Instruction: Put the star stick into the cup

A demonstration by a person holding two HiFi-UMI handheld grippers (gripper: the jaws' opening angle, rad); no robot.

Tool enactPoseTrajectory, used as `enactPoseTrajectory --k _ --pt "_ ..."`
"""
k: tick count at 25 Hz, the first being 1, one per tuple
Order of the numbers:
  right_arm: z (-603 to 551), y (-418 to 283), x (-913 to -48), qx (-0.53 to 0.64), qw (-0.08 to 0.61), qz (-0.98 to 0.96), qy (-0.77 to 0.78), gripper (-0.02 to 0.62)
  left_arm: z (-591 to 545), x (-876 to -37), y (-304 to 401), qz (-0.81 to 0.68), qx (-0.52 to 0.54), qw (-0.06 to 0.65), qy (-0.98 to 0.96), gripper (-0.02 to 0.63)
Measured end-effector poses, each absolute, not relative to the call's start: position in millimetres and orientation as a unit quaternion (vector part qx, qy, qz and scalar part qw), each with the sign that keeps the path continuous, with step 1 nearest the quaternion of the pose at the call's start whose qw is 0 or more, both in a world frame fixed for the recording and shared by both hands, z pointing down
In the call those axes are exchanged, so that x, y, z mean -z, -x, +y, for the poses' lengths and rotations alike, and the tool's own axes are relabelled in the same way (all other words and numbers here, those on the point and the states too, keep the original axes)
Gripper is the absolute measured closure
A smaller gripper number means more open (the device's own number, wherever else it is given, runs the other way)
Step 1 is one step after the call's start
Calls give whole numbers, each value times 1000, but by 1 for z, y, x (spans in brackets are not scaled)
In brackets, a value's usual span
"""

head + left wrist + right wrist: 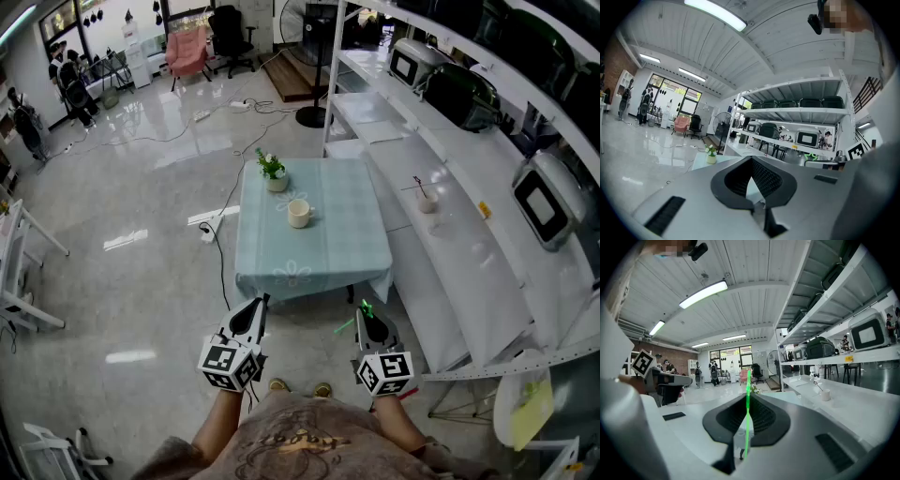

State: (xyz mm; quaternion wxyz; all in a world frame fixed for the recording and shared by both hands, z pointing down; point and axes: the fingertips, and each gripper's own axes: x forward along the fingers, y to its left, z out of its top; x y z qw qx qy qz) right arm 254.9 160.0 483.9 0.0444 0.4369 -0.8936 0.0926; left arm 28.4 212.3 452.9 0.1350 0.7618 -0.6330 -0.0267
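Open tabletop (328,246) around the cup (299,214) (flower pot (274,174) just behind), shelf rack (450,234) close at right

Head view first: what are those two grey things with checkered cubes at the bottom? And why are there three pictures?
They are two hand-held grippers, tools like big tongs. A person holds one in each hand. The head view comes from a camera on that person's head, looking down. The other two pictures come from small cameras riding on each tool. The left hand-held gripper is shut with nothing in it. The right hand-held gripper pinches a green star stick. Ahead stands a small table covered in light blue, with a cup and a little potted plant on it. The stick is meant to go into the cup.
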Motion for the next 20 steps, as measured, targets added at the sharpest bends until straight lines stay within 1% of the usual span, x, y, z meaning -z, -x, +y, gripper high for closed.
enactPoseTrajectory --k 11,20 --pt "166 -239 -475 -99 35 -895 -433 580 213 -448 -23 -619 25 134 -774 584" --pt "170 -212 -479 -85 35 -890 -447 580 209 -456 4 -601 16 128 -789 584"
